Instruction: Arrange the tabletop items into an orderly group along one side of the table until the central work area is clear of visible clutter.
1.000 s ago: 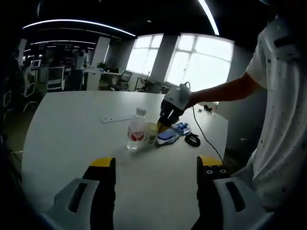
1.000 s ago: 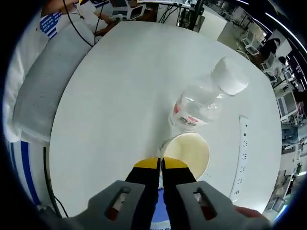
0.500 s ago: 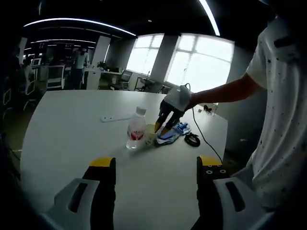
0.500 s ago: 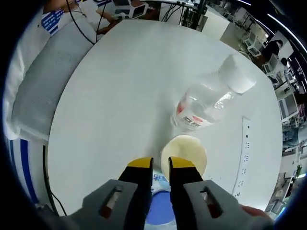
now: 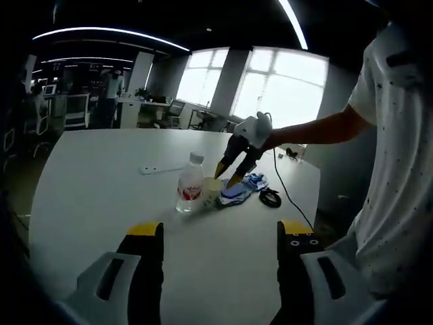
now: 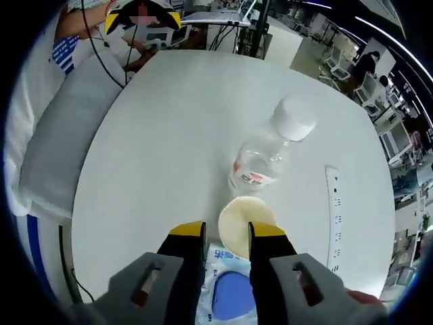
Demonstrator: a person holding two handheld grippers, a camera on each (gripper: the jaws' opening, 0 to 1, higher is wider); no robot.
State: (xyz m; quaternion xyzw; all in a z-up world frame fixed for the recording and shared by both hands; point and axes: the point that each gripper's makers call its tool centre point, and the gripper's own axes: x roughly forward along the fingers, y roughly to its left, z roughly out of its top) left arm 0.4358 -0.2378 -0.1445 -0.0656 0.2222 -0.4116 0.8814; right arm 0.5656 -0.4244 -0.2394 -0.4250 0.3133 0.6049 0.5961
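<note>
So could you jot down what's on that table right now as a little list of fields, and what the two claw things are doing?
surface: white table
bottle: clear water bottle, white cap, red label, upright
cup: pale yellow cup, close beside the bottle
packet: blue and white packet, flat, below the right gripper
power strip: white power strip, beyond the bottle
cable: black coiled cable, near the table edge
right gripper: right gripper, jaws apart, holding nothing, above the packet
left gripper: left gripper, jaws wide apart, holding nothing
</note>
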